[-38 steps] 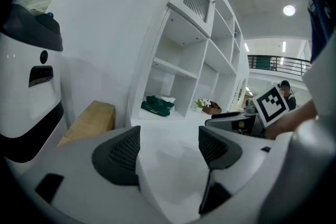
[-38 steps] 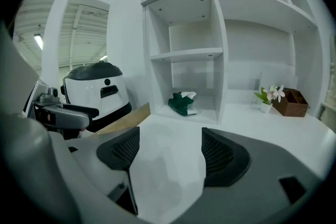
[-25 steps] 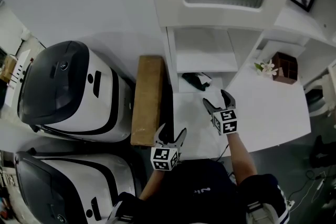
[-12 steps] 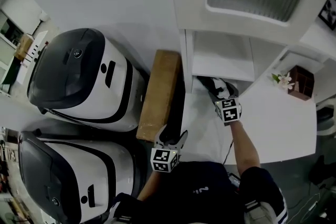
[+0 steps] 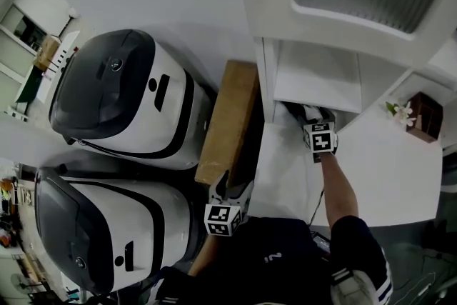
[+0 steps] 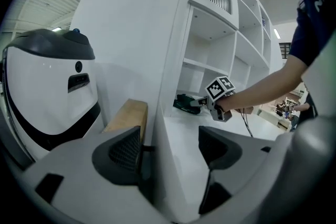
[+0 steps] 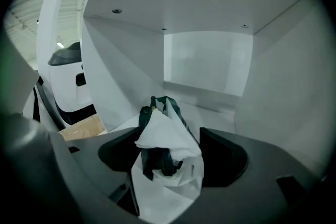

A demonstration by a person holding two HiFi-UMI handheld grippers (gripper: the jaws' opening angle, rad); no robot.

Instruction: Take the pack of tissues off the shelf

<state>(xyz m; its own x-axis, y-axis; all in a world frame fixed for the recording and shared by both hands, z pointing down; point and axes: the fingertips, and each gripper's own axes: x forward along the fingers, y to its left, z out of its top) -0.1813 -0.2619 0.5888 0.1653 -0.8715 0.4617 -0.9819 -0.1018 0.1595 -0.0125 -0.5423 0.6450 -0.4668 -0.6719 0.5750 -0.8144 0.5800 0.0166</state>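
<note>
The pack of tissues (image 7: 167,147), green and white in crumpled wrap, lies on the floor of the lowest compartment of the white shelf (image 5: 314,76). In the head view the pack (image 5: 294,111) shows as a dark shape under the shelf board. My right gripper (image 7: 169,157) is reached into that compartment with the pack between its jaws, and the jaws are closing on it. In the left gripper view the right gripper (image 6: 198,104) meets the pack (image 6: 184,102). My left gripper (image 5: 232,187) is open and empty, low near my body.
Two large white and black machines (image 5: 121,96) (image 5: 93,232) stand at the left. A wooden board (image 5: 228,121) lies between them and the shelf's side wall. A white tabletop (image 5: 378,168) runs in front of the shelf, with a brown box and flowers (image 5: 425,116) at the right.
My right gripper has moved forward from above the tabletop into the bottom compartment and now straddles the pack. The left gripper has stayed where it was.
</note>
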